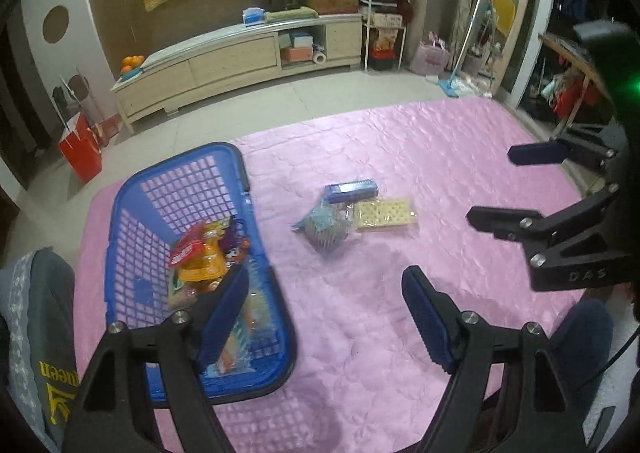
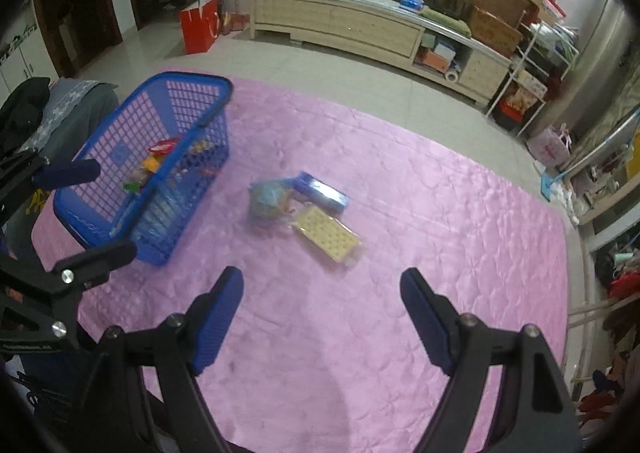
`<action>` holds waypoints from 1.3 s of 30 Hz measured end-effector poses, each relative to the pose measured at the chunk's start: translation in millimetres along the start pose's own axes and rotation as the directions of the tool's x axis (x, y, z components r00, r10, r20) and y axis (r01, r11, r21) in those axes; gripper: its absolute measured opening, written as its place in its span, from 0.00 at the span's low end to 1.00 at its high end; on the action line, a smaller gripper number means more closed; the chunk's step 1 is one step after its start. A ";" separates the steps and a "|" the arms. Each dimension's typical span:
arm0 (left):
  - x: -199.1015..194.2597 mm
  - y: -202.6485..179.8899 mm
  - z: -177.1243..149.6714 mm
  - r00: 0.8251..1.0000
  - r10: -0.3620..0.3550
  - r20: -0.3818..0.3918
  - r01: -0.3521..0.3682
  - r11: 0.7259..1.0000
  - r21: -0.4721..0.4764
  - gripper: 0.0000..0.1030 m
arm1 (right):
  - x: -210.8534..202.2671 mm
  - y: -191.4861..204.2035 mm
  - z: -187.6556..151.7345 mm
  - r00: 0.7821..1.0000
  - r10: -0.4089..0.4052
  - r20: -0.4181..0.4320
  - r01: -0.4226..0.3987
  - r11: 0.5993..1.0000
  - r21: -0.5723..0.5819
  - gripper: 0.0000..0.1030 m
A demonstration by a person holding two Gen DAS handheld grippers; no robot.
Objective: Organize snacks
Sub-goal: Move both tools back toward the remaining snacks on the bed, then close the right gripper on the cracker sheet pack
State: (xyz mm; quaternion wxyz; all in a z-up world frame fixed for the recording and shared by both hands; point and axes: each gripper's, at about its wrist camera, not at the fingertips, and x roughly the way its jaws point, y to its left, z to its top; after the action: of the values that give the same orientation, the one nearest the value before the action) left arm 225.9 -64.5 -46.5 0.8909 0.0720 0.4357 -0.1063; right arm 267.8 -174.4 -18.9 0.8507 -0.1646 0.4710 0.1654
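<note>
We see a pink quilted cloth (image 1: 400, 157) spread on the floor, with a blue plastic basket (image 1: 132, 213) on its left part. Inside the basket lie several snack packets (image 1: 200, 257), orange, red and yellow; their printing is too blurred to read, and the left gripper's near finger (image 1: 224, 313) covers the packets lower down.

Three snacks lie together on the cloth, apart from the basket: a blue wrapped bar (image 1: 352, 190), a clear pack of pale square crackers (image 1: 385, 214) touching it, and a light-blue bag (image 1: 325, 227) beside both. In the right wrist view the bag is smeared and its shape is hard to make out.

The left gripper (image 1: 324, 317) hangs above the basket's right edge, jaws spread apart with nothing between them. The right gripper (image 2: 322, 317) hangs over bare cloth short of the three snacks, jaws likewise parted and empty. Each gripper shows only partly at the other view's edge, cut off by the frame.

Behind, a long pale cabinet (image 2: 360, 25) stands against the wall.
</note>
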 end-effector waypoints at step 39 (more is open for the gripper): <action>180.4 -44.5 19.0 0.969 0.068 -0.239 -0.074 0.997 -0.016 0.72 | 170.7 -49.3 -4.0 0.972 0.216 -0.095 -0.236 0.907 -0.350 0.82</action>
State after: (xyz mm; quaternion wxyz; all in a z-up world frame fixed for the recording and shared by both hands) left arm 337.0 -134.7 -179.3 0.8361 0.0888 0.5381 -0.0598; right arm 372.0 -198.4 -160.9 0.7683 -0.2658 0.4718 0.3414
